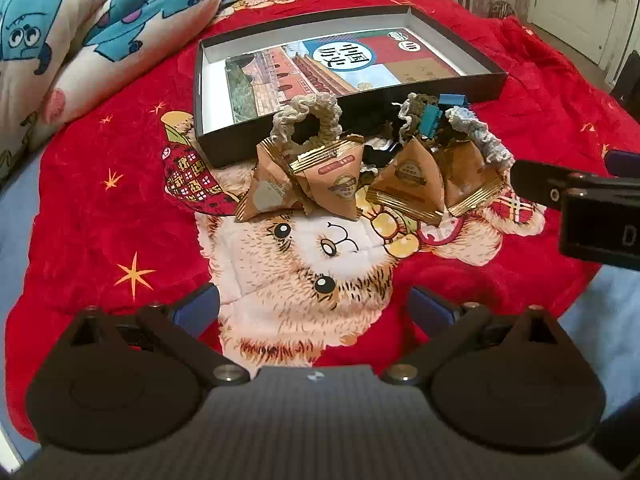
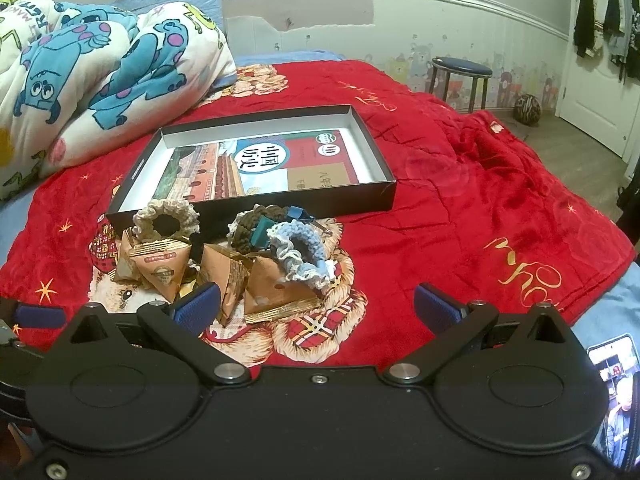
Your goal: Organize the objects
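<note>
A pile of small things lies on the red blanket in front of a shallow black box (image 1: 212, 148) (image 2: 384, 196) with a book (image 1: 320, 68) (image 2: 256, 168) in it. The pile holds several tan pyramid snack packets (image 1: 336, 188) (image 2: 160, 272), a beige crochet scrunchie (image 1: 306, 120) (image 2: 166, 218), a brown one (image 2: 250, 226), a light blue one (image 2: 300, 256) and teal and blue binder clips (image 1: 434, 116) (image 2: 262, 232). My left gripper (image 1: 314, 304) hangs open, short of the pile. My right gripper (image 2: 316, 304) is open too, close to the packets' near right side; nothing sits between either pair of fingers.
A folded cartoon-print quilt (image 1: 80, 32) (image 2: 100, 76) lies at the back left of the bed. A blue-topped stool (image 2: 460, 70) and a door stand beyond the bed on the right. The right gripper's body (image 1: 580, 200) shows at the right edge of the left wrist view.
</note>
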Tool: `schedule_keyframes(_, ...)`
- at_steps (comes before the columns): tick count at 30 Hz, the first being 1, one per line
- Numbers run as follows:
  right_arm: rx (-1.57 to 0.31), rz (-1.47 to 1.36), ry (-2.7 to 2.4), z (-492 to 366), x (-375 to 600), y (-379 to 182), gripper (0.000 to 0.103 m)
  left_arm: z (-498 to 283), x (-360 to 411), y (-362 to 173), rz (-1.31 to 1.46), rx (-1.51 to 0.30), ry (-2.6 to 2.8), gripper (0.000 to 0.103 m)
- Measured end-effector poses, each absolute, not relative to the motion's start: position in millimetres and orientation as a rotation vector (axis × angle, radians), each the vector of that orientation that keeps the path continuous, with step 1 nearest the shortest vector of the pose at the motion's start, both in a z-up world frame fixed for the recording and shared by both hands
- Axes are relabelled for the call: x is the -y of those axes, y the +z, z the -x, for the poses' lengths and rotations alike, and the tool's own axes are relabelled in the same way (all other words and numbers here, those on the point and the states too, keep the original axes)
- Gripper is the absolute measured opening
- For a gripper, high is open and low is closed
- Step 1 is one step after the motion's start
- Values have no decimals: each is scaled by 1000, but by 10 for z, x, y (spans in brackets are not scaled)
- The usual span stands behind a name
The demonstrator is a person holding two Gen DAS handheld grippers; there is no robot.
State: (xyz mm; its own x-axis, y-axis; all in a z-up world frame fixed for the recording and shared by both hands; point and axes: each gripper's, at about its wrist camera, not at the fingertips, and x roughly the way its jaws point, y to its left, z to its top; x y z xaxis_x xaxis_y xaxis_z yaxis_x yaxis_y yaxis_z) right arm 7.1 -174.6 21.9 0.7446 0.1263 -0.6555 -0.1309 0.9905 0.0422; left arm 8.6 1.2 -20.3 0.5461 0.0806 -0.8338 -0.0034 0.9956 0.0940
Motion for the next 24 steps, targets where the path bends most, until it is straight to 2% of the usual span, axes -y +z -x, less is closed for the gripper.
schedule_keyframes(8,-720,8,142,-83,1725,203,103,-34,31,-193,-133,-946,38,103)
schedule_keyframes(24,-737,-44,183,-88,1731,195,103,-30,55,-297,-94,-992,-5,103)
